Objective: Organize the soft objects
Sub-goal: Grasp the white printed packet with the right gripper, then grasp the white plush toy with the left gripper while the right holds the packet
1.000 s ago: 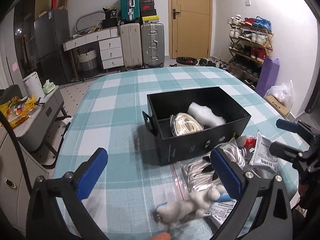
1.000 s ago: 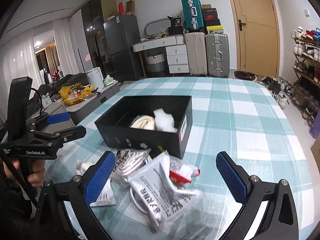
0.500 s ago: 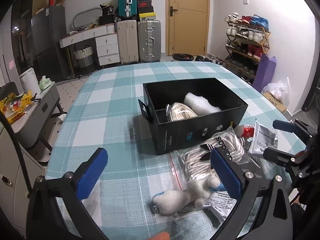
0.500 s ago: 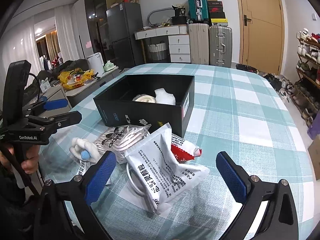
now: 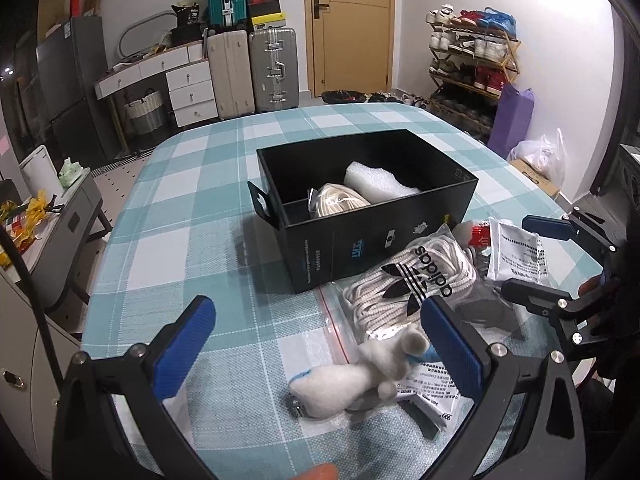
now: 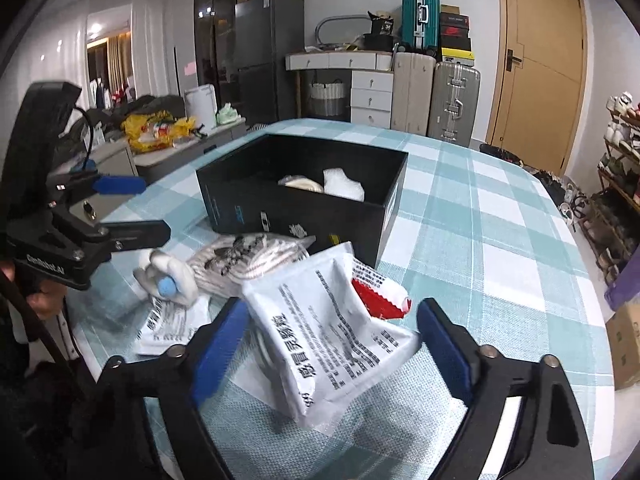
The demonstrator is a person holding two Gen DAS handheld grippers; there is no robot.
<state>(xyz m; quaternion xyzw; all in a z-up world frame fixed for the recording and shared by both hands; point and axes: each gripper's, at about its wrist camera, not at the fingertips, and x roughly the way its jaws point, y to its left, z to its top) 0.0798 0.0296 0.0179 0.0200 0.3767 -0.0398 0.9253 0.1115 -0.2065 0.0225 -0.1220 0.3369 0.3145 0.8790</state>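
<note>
Black box (image 5: 360,240) sits mid-tabletop, open top. Inside: a coiled cream rope bundle (image 5: 340,202) and a white foam piece (image 5: 378,184), touching each other, both toward the box's near-right part in the left wrist view.

Loose soft items lie just in front of the box on the checked tabletop (image 5: 180,240). A bagged white rope with an adidas label (image 5: 416,280) leans against the box's front wall. A white plush toy (image 5: 360,380) with a blue tip lies near it, resting on a printed sachet (image 5: 428,392). A larger white printed pouch (image 6: 332,336) overlaps a red-and-white packet (image 6: 380,292).

Left tool (image 5: 316,352): blue pads spread wide, released, holding nothing; plush toy lies between and just beyond the pads.

Right tool (image 6: 332,348): pads spread wide, released; the white printed pouch lies between them, contact not clear.

Room behind: 2 upright suitcases (image 5: 252,72), shoe rack (image 5: 472,68), wooden door (image 5: 348,28).
</note>
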